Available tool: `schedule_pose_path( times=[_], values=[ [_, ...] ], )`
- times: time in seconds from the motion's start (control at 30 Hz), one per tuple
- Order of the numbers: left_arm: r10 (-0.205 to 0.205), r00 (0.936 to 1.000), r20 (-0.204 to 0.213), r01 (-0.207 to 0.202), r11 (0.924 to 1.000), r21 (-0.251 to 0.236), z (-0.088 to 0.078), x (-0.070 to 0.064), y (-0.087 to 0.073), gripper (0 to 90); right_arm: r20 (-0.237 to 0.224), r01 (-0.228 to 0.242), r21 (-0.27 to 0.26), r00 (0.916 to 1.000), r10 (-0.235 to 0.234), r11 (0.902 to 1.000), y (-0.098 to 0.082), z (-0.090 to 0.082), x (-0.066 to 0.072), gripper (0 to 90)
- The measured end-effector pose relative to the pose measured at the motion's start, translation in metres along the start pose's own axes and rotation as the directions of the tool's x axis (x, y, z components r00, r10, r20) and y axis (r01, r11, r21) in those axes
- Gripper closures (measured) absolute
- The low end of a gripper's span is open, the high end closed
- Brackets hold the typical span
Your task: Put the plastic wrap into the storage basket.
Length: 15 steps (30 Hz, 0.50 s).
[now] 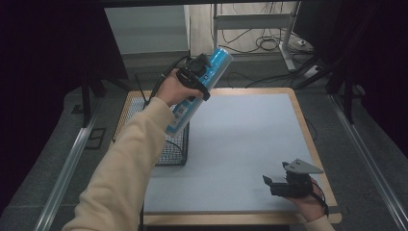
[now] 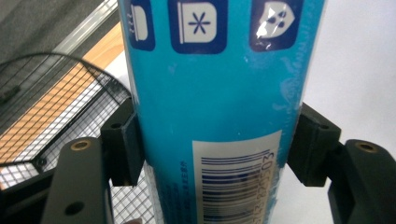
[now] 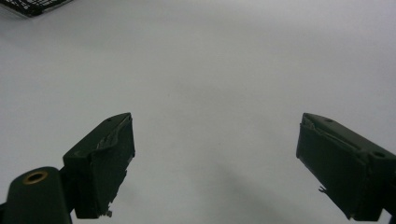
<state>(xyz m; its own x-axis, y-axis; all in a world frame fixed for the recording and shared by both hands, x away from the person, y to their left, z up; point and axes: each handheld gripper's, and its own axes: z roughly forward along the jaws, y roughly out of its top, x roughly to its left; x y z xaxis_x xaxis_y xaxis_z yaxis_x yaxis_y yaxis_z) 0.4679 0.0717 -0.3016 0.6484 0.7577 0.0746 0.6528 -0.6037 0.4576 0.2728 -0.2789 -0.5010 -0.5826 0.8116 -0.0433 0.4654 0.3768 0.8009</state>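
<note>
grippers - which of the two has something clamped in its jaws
The left gripper: its jaws press both sides of a blue tube, held tilted above the wire basket. The right gripper has its jaws wide apart over the bare white table.

Glossy blue plastic-wrapped tube, black wire basket, seemingly matt table.

I see a wood-edged table topped with a pale grey mat, a black wire basket standing at the mat's left edge, partly on the bare wood, the mat to the basket's right smooth and uniform grey.
</note>
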Motion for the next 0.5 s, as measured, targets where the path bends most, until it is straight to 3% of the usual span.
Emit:
schedule_pose_path(
  times=[0.23,0.5],
  values=[
    [-0.031,0.9990,-0.034,0.031,0.9994,0.013,0.000,0.018,-0.015,32.2,0.001,-0.001,-0.002,1.0000,0.001,1.0000,0.000,0.000,0.000,11.7],
    [-0.079,0.9954,-0.053,0.081,0.9959,0.039,0.015,0.033,-0.033,32.2,0.001,0.000,0.000,1.0000,0.000,1.0000,0.000,0.000,0.000,11.6]
  ],
)
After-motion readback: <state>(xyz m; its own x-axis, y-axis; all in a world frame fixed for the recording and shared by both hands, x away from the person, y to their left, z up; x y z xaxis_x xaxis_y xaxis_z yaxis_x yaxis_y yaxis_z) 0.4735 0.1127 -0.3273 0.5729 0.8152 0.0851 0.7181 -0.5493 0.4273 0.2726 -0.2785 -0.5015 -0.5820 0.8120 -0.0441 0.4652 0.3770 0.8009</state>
